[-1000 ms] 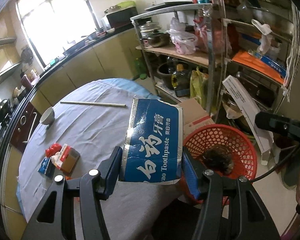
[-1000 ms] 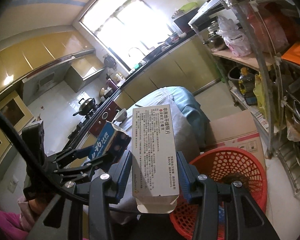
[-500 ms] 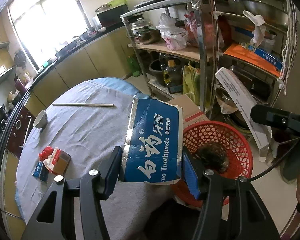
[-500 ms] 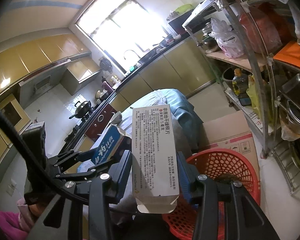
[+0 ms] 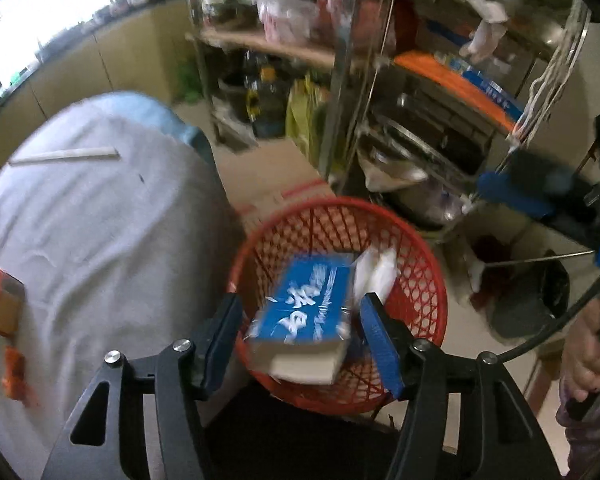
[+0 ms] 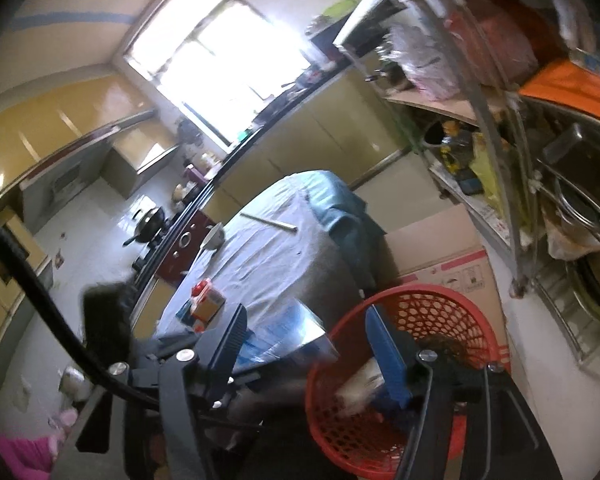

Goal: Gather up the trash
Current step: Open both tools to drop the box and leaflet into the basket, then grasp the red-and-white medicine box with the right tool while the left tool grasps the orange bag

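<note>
Red plastic mesh basket [image 5: 416,248], on the floor ahead of and below the left tongs [image 5: 300,332]. Left wrist view: left tongs spread wide, holding nothing. Blue toothpaste box [image 5: 304,312], blurred, sits between the fingers without touching them, tilted over the basket's mouth. White box [image 5: 374,276] beside it, inside the basket, right of the toothpaste box. Grey-clothed table [image 5: 84,240] to the left, bearing a long pale stick [image 5: 64,156] and small red packets [image 5: 0,308]. Metal shelf rack [image 5: 380,92] beyond the basket.

Right wrist view: right tongs [image 6: 304,344] spread wide, holding nothing. Basket [image 6: 440,300] directly ahead and right of the fingers; pale blurred item inside, unclear. Cardboard carton [image 6: 440,244] behind the basket. Table [image 6: 268,264] to the left.
</note>
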A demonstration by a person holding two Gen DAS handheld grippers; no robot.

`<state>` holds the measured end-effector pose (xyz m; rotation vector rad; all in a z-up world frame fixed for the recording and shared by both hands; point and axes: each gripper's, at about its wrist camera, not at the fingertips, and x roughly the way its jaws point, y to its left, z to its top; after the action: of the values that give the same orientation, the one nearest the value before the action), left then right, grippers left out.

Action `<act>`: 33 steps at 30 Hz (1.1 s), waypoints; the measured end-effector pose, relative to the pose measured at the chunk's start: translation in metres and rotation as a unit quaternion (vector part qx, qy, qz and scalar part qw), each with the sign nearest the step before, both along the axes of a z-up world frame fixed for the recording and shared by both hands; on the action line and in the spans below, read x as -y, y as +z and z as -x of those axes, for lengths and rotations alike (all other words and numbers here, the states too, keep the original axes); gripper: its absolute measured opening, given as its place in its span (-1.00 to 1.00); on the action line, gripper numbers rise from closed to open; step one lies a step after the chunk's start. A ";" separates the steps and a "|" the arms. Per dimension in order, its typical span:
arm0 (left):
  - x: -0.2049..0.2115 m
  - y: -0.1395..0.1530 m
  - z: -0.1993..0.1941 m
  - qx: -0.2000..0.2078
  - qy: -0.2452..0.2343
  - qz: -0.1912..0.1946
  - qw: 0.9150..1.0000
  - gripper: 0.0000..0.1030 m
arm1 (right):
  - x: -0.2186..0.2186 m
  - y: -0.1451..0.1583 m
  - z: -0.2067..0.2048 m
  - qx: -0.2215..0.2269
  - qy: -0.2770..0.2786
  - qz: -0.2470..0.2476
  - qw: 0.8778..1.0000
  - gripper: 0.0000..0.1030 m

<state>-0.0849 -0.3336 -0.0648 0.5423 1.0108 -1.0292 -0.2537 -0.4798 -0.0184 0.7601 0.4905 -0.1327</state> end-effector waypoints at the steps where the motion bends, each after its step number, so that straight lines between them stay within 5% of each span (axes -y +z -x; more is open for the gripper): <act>1: -0.002 -0.003 -0.002 -0.003 0.007 -0.006 1.000 0.22 | 0.003 0.000 0.002 0.000 -0.004 -0.002 1.000 0.28; 4: -0.020 0.002 -0.007 -0.013 0.017 0.013 1.000 0.23 | 0.004 0.007 0.006 0.013 -0.008 0.006 1.000 0.28; 10: -0.095 0.020 -0.009 0.066 0.059 0.034 0.995 0.30 | -0.012 0.008 -0.008 0.002 0.005 0.019 1.000 0.28; 16: -0.203 0.028 -0.027 0.143 0.156 0.027 0.977 0.31 | -0.049 0.004 -0.058 -0.027 0.048 0.011 0.998 0.28; 22: -0.320 0.025 -0.066 0.154 0.292 0.022 0.944 0.33 | -0.102 0.007 -0.138 -0.066 0.110 0.009 0.992 0.28; 30: -0.419 0.014 -0.132 0.108 0.458 0.048 0.881 0.42 | -0.178 0.005 -0.284 -0.130 0.179 -0.005 0.975 0.27; 33: -0.426 0.005 -0.147 0.080 0.467 0.061 0.879 0.44 | -0.201 -0.014 -0.343 -0.161 0.185 -0.050 0.968 0.28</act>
<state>0.0625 0.0922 -0.0595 -0.0096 0.8901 -0.1696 0.0890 -0.2792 -0.0322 0.7358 0.9452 0.1202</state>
